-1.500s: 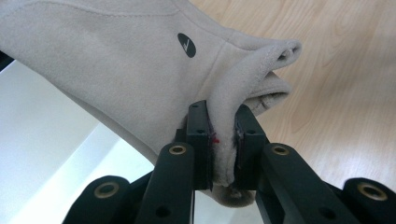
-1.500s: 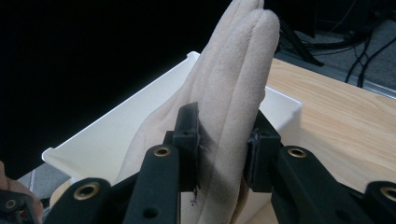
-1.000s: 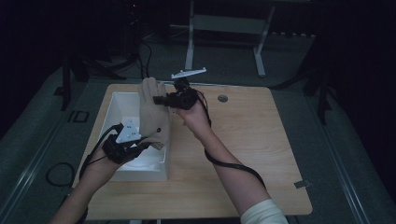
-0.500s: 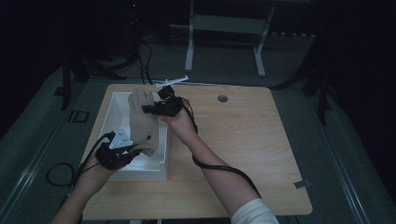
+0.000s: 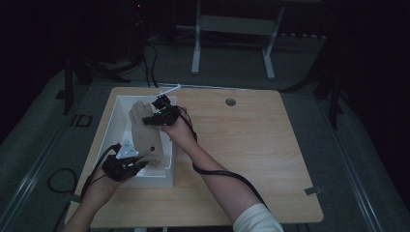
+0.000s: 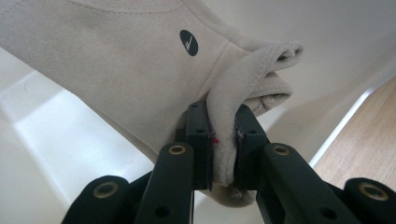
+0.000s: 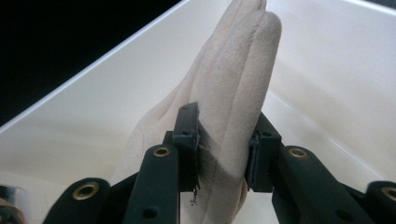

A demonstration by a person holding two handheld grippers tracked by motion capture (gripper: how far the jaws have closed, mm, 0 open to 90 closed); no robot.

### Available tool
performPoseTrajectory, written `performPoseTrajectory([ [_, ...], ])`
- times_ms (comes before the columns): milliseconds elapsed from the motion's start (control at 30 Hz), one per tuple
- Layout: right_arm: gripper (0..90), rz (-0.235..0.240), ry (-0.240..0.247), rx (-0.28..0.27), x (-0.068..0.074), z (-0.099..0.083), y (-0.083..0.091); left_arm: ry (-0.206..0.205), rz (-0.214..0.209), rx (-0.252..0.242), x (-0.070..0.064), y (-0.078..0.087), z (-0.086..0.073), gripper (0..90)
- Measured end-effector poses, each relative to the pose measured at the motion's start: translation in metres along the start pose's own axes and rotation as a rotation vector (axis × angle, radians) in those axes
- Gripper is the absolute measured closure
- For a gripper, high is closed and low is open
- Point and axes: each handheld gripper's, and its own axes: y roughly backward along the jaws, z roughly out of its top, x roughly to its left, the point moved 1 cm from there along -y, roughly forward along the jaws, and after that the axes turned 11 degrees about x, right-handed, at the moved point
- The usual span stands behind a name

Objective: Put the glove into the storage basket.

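A beige fleece glove point(image 5: 144, 133) is stretched above a white rectangular bin point(image 5: 115, 124) on the left side of the wooden table. My left gripper point(image 5: 129, 159) is shut on the glove's cuff edge point(image 6: 224, 140) at the near end. My right gripper point(image 5: 155, 116) is shut on the glove's finger end point(image 7: 229, 116) at the far end. The glove carries a small black round logo point(image 6: 188, 43). In both gripper views the white bin walls point(image 7: 327, 60) lie close behind the fabric.
The wooden table point(image 5: 251, 154) extends bare to the right of the bin, with a round cable grommet point(image 5: 230, 102) near its far edge. A thin white stick-like item point(image 5: 169, 89) lies at the far edge by the bin. Cables trail from both grippers.
Both grippers have carried the glove leftward from over the table's far middle to over the bin, and it now hangs lower, inside the bin's outline.
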Motion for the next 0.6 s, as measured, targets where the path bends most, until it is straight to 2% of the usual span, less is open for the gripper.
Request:
performPoseTrajectory([
  [100, 69.9, -0.009, 0.009, 0.011, 0.001, 0.001, -0.001, 0.005, -0.009, -0.001, 0.001, -0.002, -0.001, 80.1],
  [167, 66.0, -0.022, 0.013, 0.046, 0.002, 0.004, -0.004, -0.004, -0.018, 0.017, 0.001, -0.005, -0.001, 78.6],
  [233, 58.9, -0.028, 0.010, 0.060, 0.002, 0.005, -0.004, -0.002, -0.019, 0.063, 0.001, -0.011, 0.000, 74.1],
  [300, 46.6, -0.025, 0.003, 0.046, 0.002, 0.007, -0.003, 0.007, -0.020, 0.096, 0.002, -0.017, 0.000, 65.4],
  [333, 43.3, -0.028, 0.002, 0.043, 0.002, 0.007, -0.002, 0.025, -0.025, 0.108, 0.003, -0.019, -0.001, 61.4],
  [400, 39.9, -0.044, 0.011, 0.033, 0.002, 0.007, 0.000, 0.060, -0.022, 0.098, 0.005, -0.020, -0.001, 51.1],
  [533, 38.5, -0.029, 0.016, 0.023, 0.001, 0.004, 0.004, 0.108, -0.015, 0.059, 0.006, -0.016, -0.001, 44.5],
  [600, 33.7, -0.025, 0.020, 0.013, 0.001, 0.003, 0.007, 0.140, 0.002, 0.033, 0.005, -0.012, 0.001, 37.0],
])
